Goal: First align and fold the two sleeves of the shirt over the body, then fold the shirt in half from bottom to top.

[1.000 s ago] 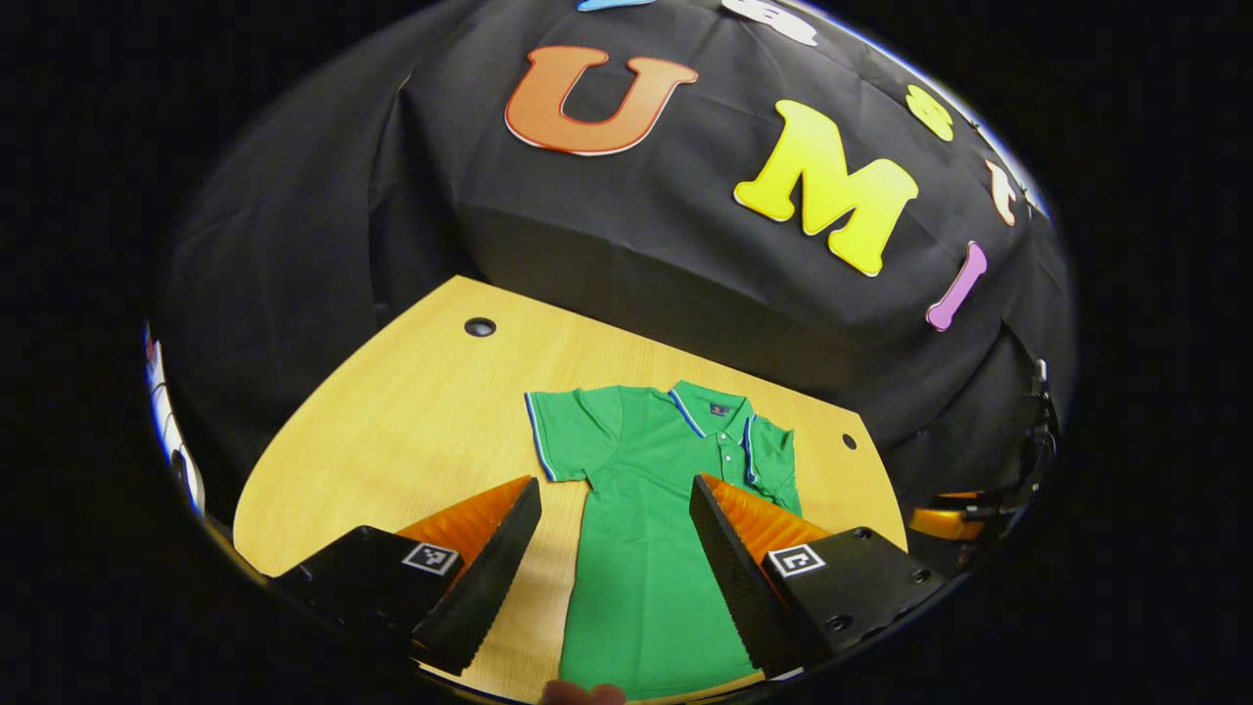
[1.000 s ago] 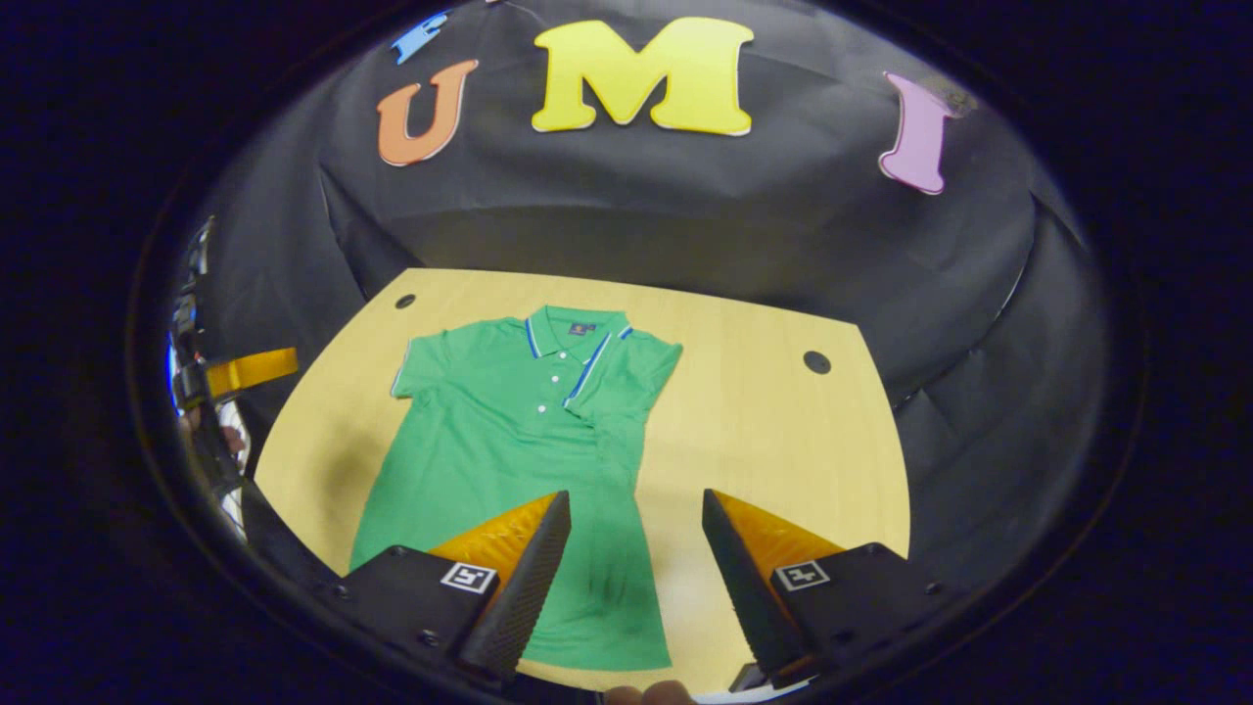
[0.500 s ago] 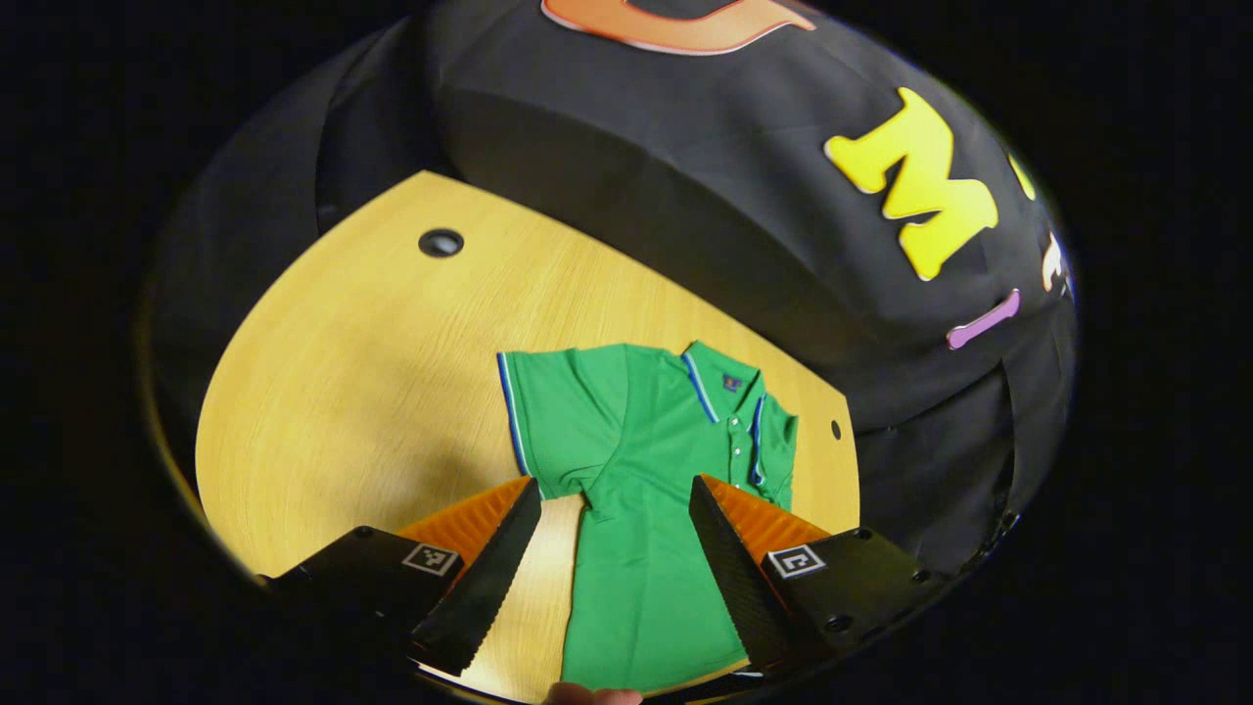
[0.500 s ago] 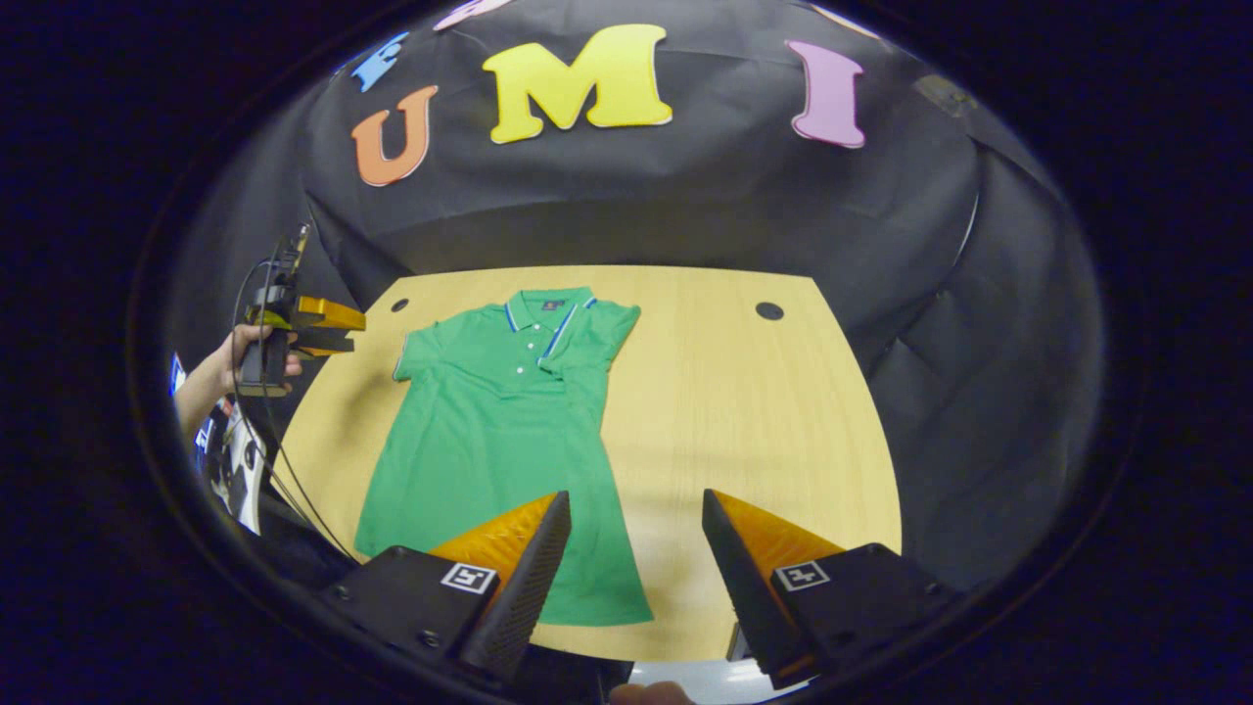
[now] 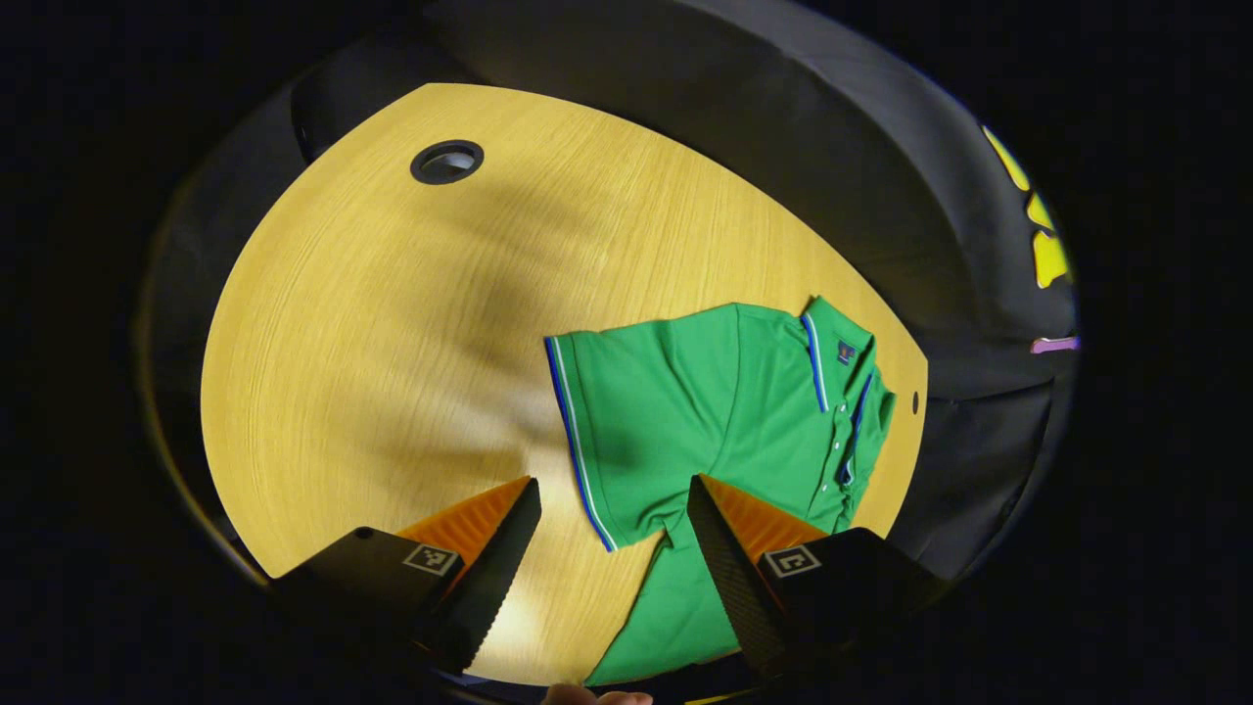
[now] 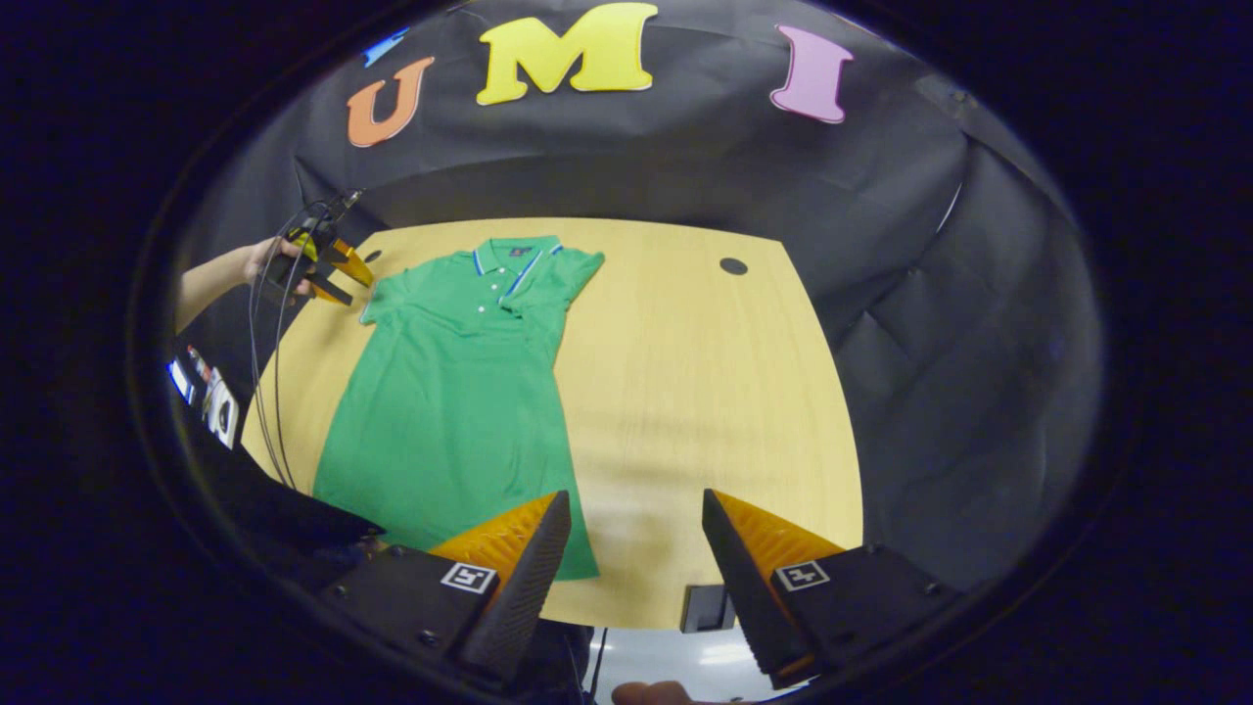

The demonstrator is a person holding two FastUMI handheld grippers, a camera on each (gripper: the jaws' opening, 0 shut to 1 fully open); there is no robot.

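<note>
In the left gripper view, the left gripper [image 5: 612,534] hangs wide open and empty above the green shirt [image 5: 724,411]'s flat sleeve [image 5: 612,431] on the table [image 5: 392,323]; pinching the body cloth too could drag everything askew.

In the right gripper view, the right gripper [image 6: 636,543] gapes, holding nothing, near the hem [image 6: 489,548]; the far sleeve [image 6: 548,289] already lies folded.

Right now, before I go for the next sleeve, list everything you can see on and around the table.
polo shirt: one, green with blue-and-white trim, flat on the table's left part; far-side sleeve already folded over the body, near-side sleeve spread out.
table: one, light wood, in front of the black cloth wall.
cable holes: two, dark, at the table's back corners.
cables: dark, hanging from the left gripper.
left gripper: one, open, beside the spread sleeve; its own view shows the sleeve edge between its fingers.
right gripper: one, open, over the table's near edge.
hand: one, holding the left gripper.
</note>
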